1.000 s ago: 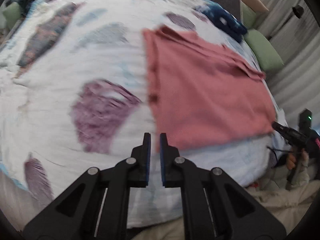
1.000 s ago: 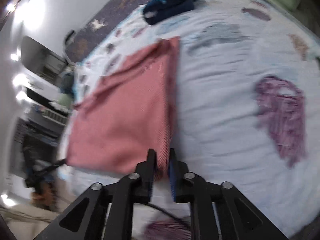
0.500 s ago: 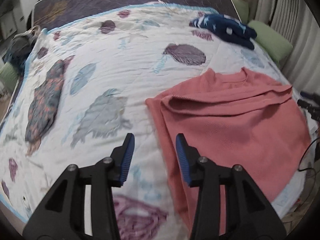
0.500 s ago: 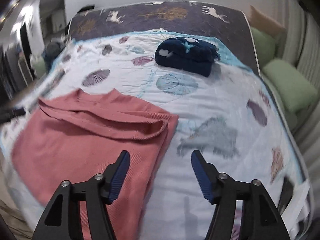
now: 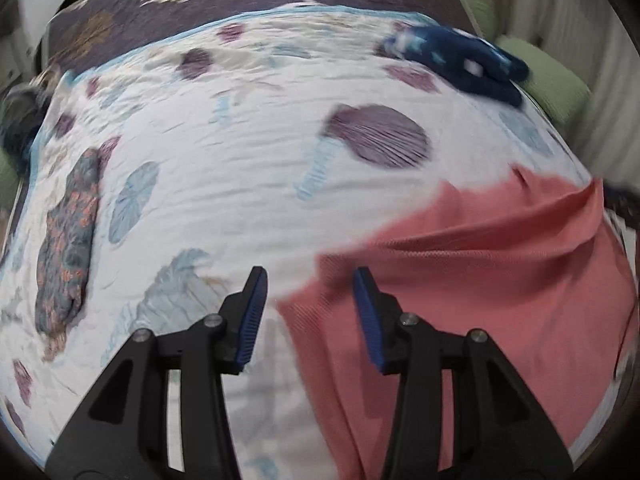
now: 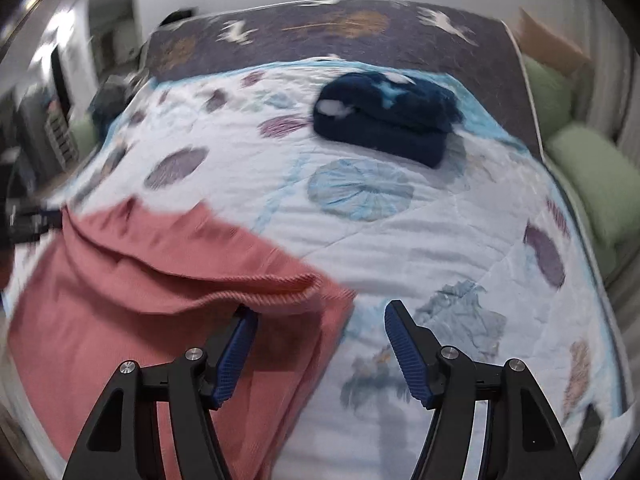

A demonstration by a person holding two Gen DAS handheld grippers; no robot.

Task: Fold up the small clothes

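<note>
We see a pink garment (image 5: 472,280) lying partly folded on a white quilt (image 5: 248,152) printed with purple and blue leaf shapes, and we place everything else against that garment. Our left gripper (image 5: 308,308) hovers over the garment's left corner with its jaws spread wide and nothing between them; one blue pad (image 5: 252,320) sits above bare quilt just left of the cloth, the other above the pink fabric itself. Our right gripper (image 6: 320,344) hangs over the opposite, right-hand edge of the pink garment (image 6: 152,300), its jaws likewise wide apart and empty, one finger over the cloth and the other over the quilt (image 6: 460,240) just beyond it. A ribbed hem lies doubled across the garment just ahead of the right gripper (both views are blurred, so finer creases are hard to read). Well beyond the garment, toward the dark patterned bedspread (image 6: 340,36), rests a folded navy bundle (image 6: 384,120) with pale stars. Green pillows (image 6: 592,176) lie far to the garment's right, off the quilt's edge.
</note>
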